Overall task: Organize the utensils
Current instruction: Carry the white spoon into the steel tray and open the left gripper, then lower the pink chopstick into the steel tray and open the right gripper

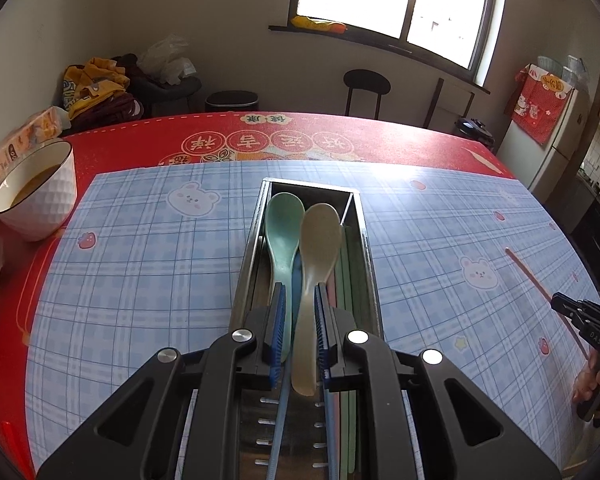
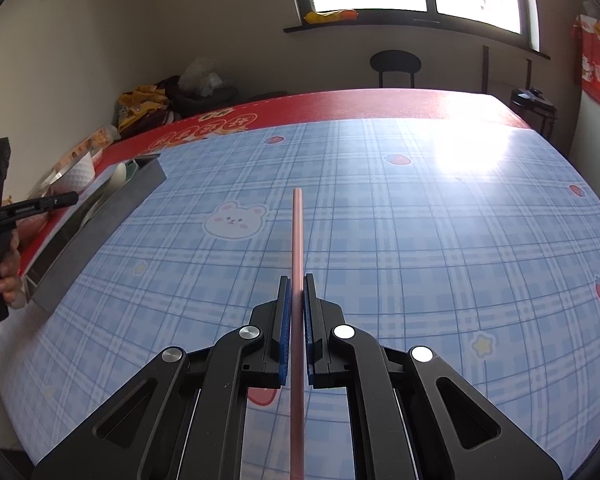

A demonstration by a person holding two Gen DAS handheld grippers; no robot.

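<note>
A beige spoon (image 1: pixel 318 264) is clamped by the left gripper (image 1: pixel 300 320) jaws over the metal tray (image 1: pixel 252 240), bowl toward 12 o'clock, beside a green spoon (image 1: pixel 282 232). A pink chopstick (image 2: pixel 297 260) is pinched in the right gripper (image 2: pixel 297 312), pointing to 12 o'clock above the table (image 2: pixel 420 220).

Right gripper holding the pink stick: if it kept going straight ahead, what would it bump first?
Probably the blue checked mat. The right gripper, shut on the pink chopstick, points down at bare mat; the chopstick's tip would likely touch first.
</note>
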